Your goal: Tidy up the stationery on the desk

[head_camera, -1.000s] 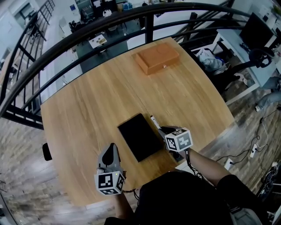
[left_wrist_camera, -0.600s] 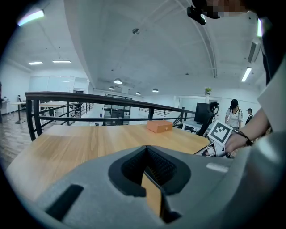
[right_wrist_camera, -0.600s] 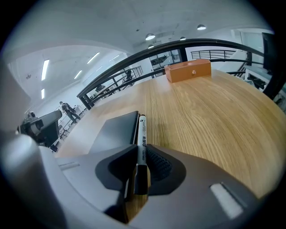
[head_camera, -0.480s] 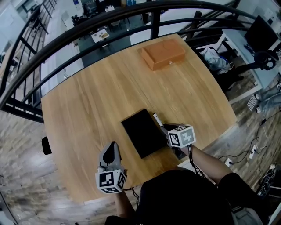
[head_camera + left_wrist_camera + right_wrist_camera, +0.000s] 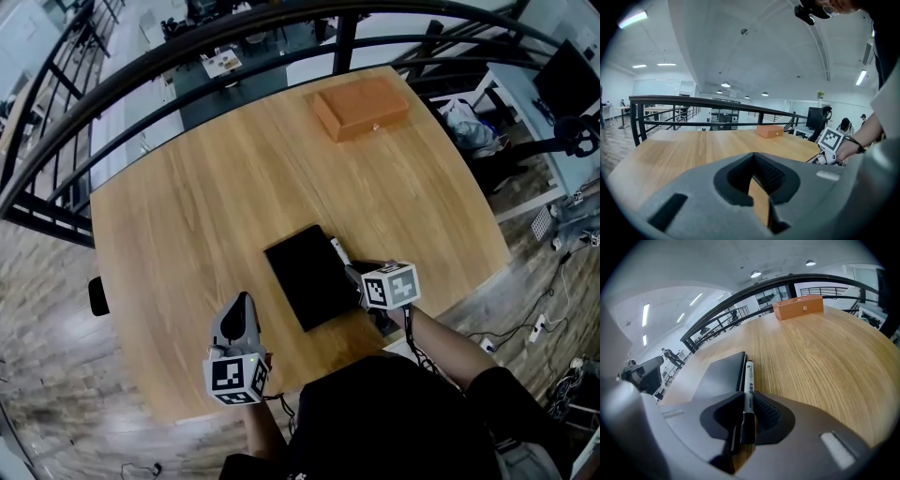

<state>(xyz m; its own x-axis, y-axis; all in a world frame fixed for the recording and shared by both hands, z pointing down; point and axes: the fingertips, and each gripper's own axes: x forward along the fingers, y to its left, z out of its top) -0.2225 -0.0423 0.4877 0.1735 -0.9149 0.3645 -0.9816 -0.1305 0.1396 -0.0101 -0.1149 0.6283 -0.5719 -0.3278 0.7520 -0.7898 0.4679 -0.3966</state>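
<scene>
A white marker pen with a black cap point(image 5: 749, 385) lies along the right edge of a flat black notebook point(image 5: 721, 373) on the wooden desk point(image 5: 206, 187). My right gripper point(image 5: 747, 411) is shut on the pen's capped end, and the barrel sticks out forward. In the head view the pen point(image 5: 337, 249) shows just past the right gripper point(image 5: 359, 276) beside the notebook point(image 5: 311, 275). My left gripper point(image 5: 240, 307) hovers near the desk's front edge, left of the notebook. Its jaws point(image 5: 757, 180) are shut with nothing between them.
An orange-brown box point(image 5: 361, 108) sits at the desk's far right corner, also visible as the box point(image 5: 798, 306) ahead of the right gripper. A black railing point(image 5: 187, 56) curves behind the desk. The floor drops away beyond the desk's edges.
Only the head view has shifted a little. Both grippers, the pen and the notebook keep their places relative to each other.
</scene>
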